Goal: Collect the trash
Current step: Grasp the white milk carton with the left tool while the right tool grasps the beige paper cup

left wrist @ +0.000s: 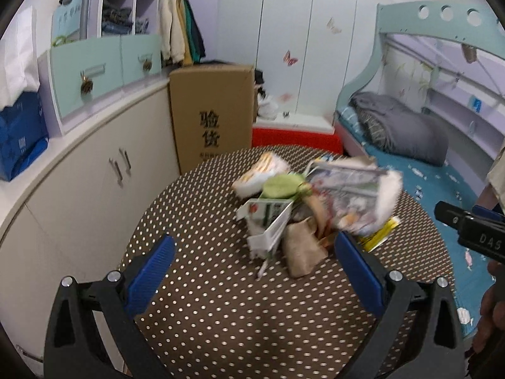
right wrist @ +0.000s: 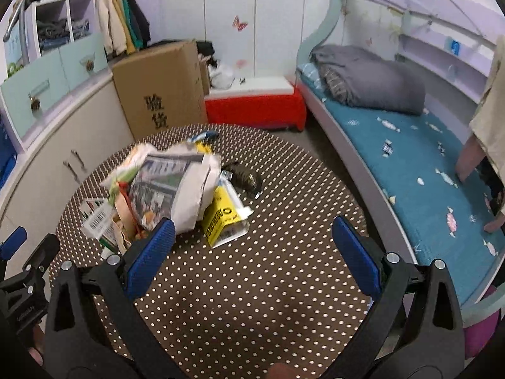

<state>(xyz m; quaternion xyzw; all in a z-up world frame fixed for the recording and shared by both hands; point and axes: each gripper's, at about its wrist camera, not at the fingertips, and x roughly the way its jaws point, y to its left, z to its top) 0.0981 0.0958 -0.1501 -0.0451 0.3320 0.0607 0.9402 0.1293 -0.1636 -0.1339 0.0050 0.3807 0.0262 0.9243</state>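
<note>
Both claws, left claw (left wrist: 255,254) and right claw (right wrist: 253,240), are held wide open and empty beside the trash pile (left wrist: 315,202); light bits could be knocked off the worktop (right wrist: 252,284).

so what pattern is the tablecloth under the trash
Brown tablecloth with small white polka dots, clearest in the right wrist view.

We see small bedroom. Centre: round table (left wrist: 195,284), brown cloth with white dots. Left of frame: cream cabinet (left wrist: 82,177), mint drawers (left wrist: 104,66) on top, open shelves (left wrist: 126,9) above, clothes (left wrist: 180,31) hanging beside. Behind table: cardboard box (left wrist: 211,110), red box (left wrist: 293,137). Back: white wardrobe (left wrist: 284,31) with butterfly stickers. Right of frame: bunk bed (left wrist: 426,145), teal sheet, grey duvet (left wrist: 407,126).
</note>
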